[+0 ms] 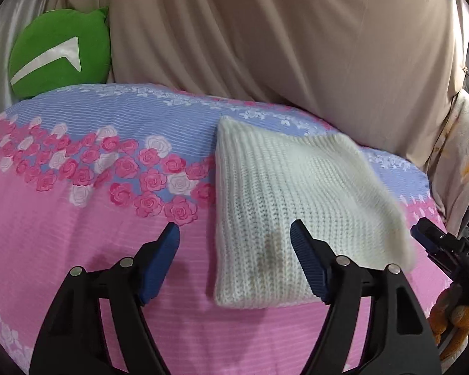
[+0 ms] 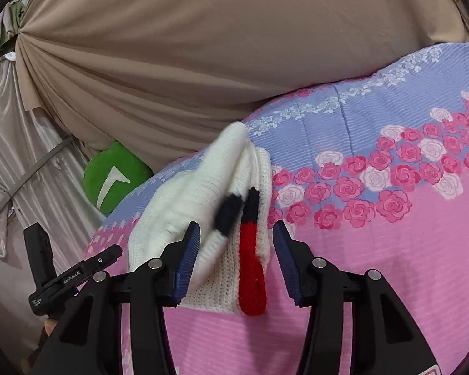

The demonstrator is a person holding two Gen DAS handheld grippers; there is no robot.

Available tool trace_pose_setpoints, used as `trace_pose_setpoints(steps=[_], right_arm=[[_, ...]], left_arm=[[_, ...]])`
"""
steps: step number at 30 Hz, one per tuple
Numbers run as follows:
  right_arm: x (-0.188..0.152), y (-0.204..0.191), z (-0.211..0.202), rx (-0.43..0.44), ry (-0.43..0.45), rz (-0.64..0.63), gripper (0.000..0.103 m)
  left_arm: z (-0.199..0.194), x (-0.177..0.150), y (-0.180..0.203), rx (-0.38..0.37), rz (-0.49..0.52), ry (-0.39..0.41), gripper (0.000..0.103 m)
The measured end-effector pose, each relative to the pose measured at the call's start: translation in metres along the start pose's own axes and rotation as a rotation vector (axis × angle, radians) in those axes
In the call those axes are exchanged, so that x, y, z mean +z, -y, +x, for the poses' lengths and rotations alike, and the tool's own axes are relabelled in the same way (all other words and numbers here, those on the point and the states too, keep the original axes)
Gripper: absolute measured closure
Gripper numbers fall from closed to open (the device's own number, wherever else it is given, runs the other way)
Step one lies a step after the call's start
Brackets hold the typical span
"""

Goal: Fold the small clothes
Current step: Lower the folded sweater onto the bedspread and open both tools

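A white knitted garment lies folded on the pink and blue floral bedsheet. My left gripper is open, its right finger over the garment's near part and its left finger over bare sheet. In the right wrist view the garment shows a red and navy striped band, and one white flap looks blurred and lifted. My right gripper is open with the striped end lying between its fingers. The right gripper's tip shows at the garment's right edge in the left wrist view.
A green round cushion sits at the bed's far edge, also seen in the right wrist view. Beige draped curtain hangs behind the bed. A floral cloth hangs at the right. Grey satin fabric hangs at the left.
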State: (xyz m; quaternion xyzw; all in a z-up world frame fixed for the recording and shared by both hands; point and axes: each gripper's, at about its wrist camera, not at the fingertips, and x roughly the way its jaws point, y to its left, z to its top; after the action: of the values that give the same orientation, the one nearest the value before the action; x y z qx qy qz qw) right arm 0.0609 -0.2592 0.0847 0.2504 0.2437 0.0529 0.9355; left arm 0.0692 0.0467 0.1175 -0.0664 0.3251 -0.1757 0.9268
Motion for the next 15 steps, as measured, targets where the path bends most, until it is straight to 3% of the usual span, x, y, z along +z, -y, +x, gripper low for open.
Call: trace_pose_setpoints(steps=[4, 6, 8, 9, 12, 15], right_arm=[[0.01, -0.03, 0.007, 0.031, -0.004, -0.071, 0.059], [0.007, -0.043, 0.017, -0.008, -0.017, -0.134, 0.067], [0.0, -0.052, 0.034, -0.058, -0.053, -0.198, 0.082], [-0.006, -0.053, 0.043, -0.106, -0.076, -0.232, 0.09], [-0.02, -0.048, 0.065, -0.276, -0.097, -0.331, 0.1], [-0.023, -0.051, 0.071, -0.394, -0.065, -0.426, 0.1]], left_arm=[[-0.009, 0.004, 0.025, -0.027, 0.039, 0.025, 0.027], [-0.002, 0.0, 0.038, 0.018, 0.081, 0.005, 0.027], [0.008, -0.008, 0.04, 0.098, 0.111, -0.016, 0.027], [0.012, -0.012, 0.039, 0.13, 0.117, -0.027, 0.027], [0.027, -0.023, 0.028, 0.184, 0.114, -0.078, 0.026], [0.04, -0.032, 0.021, 0.192, 0.105, -0.109, 0.025]])
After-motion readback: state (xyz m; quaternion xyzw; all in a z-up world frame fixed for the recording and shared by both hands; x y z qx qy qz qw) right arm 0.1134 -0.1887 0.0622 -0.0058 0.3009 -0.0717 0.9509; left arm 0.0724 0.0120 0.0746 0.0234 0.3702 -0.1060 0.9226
